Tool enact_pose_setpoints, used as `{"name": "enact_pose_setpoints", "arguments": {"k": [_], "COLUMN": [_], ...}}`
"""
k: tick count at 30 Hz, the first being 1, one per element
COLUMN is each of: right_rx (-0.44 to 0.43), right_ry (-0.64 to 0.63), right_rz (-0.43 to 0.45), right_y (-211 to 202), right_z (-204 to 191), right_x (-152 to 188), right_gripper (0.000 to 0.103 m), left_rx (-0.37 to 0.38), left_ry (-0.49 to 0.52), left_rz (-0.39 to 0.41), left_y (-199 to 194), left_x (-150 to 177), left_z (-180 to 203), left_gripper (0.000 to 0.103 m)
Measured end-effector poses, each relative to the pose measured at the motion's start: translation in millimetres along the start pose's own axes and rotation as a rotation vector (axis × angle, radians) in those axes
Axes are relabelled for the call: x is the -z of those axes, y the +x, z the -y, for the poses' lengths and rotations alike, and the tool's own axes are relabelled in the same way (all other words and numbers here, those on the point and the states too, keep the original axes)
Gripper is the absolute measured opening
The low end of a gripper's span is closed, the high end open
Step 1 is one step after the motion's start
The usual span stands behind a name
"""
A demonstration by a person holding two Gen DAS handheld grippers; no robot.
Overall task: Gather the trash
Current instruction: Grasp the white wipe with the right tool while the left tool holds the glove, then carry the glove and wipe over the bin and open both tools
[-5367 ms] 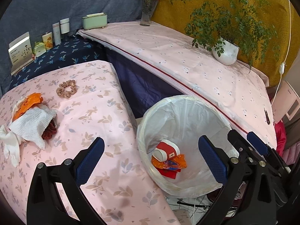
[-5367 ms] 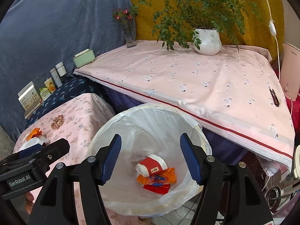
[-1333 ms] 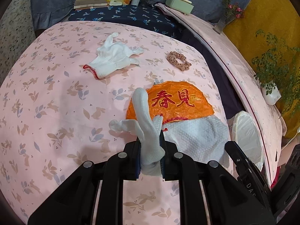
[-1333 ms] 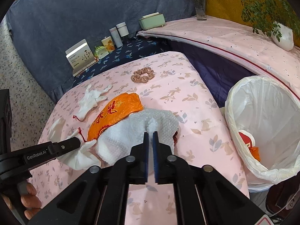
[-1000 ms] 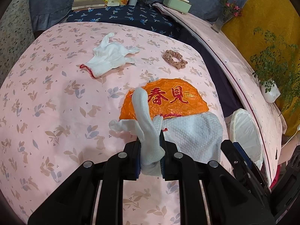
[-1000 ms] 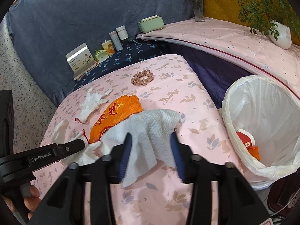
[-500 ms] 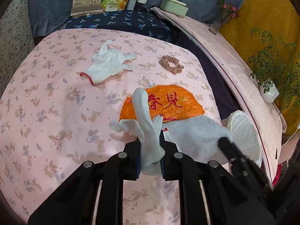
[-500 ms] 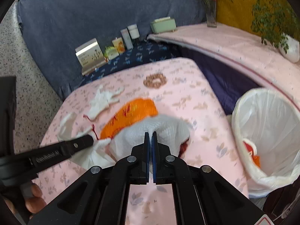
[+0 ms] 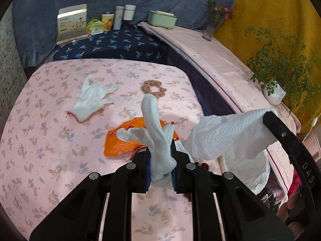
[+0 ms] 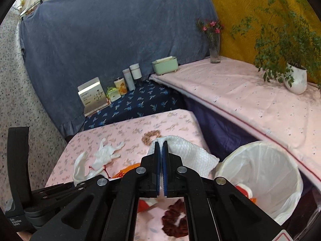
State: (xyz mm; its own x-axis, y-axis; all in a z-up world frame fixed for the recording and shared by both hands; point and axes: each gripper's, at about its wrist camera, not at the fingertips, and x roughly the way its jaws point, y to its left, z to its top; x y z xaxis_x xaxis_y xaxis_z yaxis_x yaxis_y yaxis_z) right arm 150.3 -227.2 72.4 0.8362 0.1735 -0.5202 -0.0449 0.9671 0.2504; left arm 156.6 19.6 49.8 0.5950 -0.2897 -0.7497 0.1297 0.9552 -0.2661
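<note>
White glove (image 9: 158, 140) clamped in left claw (image 9: 161, 168); right claw (image 10: 161, 156) grips paper towel (image 10: 190, 156), both angled down.

A mint-green lidded box (image 10: 165, 64) stands on the far corner of the pale pink shelf cloth (image 10: 250, 96). Left of the box stand two white cylindrical bottles (image 10: 132, 75), a small printed can (image 10: 120, 86) and a white folded card with plant drawings (image 10: 92, 97), all on the navy leaf-print cloth (image 10: 138, 104). Right of the box stands a glass vase of pink flowers (image 10: 214, 48), and farther right a white ribbed pot holding a leafy green plant (image 10: 296, 78). Below the box, a tan scrunchie (image 9: 154, 86) lies on the pink floral cover (image 9: 50, 140); nearer lies what seems a dark red scrunchie (image 10: 176, 219).
</note>
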Motion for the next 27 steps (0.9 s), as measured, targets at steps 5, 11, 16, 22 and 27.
{"name": "enact_pose_setpoints", "arguments": {"k": [5,11,16,22,27], "right_rx": [0.047,0.121,0.19,0.255,0.284], "right_ry": [0.03,0.082,0.122,0.182,0.211], "right_rz": [0.019,0.023,0.008,-0.029,-0.06], "right_y": [-9.8,-18.8,-21.5,-17.0,-13.0], "right_z": [31.3,78.7,121.2,165.6,186.6], "right_x": [-4.7,-2.4,7.9,25.8,41.1], "right_gripper": [0.003,0.003,0.003,0.003,0.003], "left_rx": [0.03,0.065,0.123,0.188,0.229], "left_ry": [0.076,0.156,0.209,0.267,0.277], "left_rz": [0.002,-0.012,-0.045,-0.088,-0.131], "left_y": [4.9,19.7,38.1,61.7,80.6], "left_x": [-5.9,-7.2,-1.5,13.6,27.4], "left_z": [39.8,88.1,129.9,171.0,194.2], "left_gripper": [0.015,0.015,0.015,0.015,0.015]}}
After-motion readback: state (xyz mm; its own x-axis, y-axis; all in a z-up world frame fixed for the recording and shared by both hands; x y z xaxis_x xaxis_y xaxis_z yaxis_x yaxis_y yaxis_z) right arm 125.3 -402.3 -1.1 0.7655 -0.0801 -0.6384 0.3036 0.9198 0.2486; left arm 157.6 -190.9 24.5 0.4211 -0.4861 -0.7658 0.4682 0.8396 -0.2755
